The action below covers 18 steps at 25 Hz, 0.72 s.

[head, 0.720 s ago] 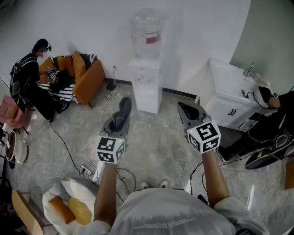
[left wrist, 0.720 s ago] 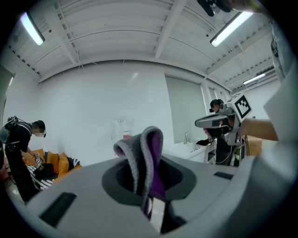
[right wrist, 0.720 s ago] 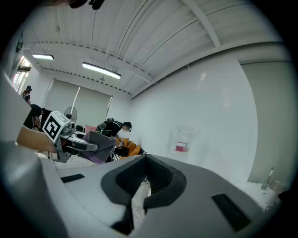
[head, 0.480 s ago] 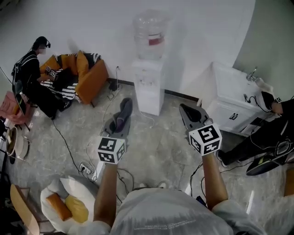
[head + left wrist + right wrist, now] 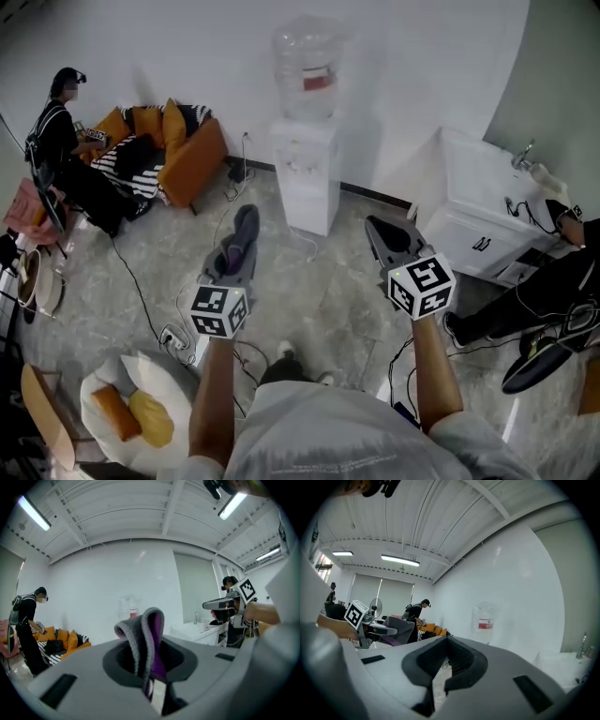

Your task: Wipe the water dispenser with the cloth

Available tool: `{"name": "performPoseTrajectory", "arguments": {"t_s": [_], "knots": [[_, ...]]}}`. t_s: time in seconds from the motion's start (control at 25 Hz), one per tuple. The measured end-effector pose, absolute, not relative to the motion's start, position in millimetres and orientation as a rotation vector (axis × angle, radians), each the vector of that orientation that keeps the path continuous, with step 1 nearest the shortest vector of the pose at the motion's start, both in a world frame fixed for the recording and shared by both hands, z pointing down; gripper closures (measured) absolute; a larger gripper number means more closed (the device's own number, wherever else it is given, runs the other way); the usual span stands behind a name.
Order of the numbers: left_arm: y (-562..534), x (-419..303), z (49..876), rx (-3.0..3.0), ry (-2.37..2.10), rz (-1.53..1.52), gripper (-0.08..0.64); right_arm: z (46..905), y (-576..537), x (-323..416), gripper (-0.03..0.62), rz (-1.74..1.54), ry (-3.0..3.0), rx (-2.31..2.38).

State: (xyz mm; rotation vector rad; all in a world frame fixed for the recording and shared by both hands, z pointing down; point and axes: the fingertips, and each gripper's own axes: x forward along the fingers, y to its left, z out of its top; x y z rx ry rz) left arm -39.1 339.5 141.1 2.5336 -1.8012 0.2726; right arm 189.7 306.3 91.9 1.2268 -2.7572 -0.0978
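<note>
The cloth (image 5: 246,223), grey outside and purple inside, stands folded up out of your left gripper (image 5: 234,255), whose jaws are clamped on its lower part. You hold it over the floor (image 5: 319,291), well apart from the water dispenser (image 5: 307,183). The dispenser stands ahead of you against the white wall, with a clear bottle (image 5: 309,58) upended on top. Your right gripper (image 5: 387,236) is off to the right of the left one, its jaws pressed together with nothing between them, also well short of the dispenser. Left of the dispenser an orange sofa (image 5: 187,155) sits along the wall, with a person (image 5: 61,131) beside it. To the right is a white sink cabinet (image 5: 469,220), with another person (image 5: 562,272) next to it. Cables (image 5: 131,291) trail across the floor to a power strip (image 5: 176,349) near your left arm.
</note>
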Motion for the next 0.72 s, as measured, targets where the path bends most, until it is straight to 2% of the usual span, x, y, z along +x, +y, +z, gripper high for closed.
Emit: {"name": "performPoseTrajectory", "arguments": {"t_s": [0.36,0.72], "knots": [[295.6,-41.5,157.1,2.483,-1.826,0.267,0.488,110.2,263.8,193.0,0.578,-0.068,-2.741,1.213],[193.4,-65.0,175.6,2.464,-1.81,0.231,0.488,129.5,170.6,177.1,0.578,-0.036,-2.692,1.231]]}}
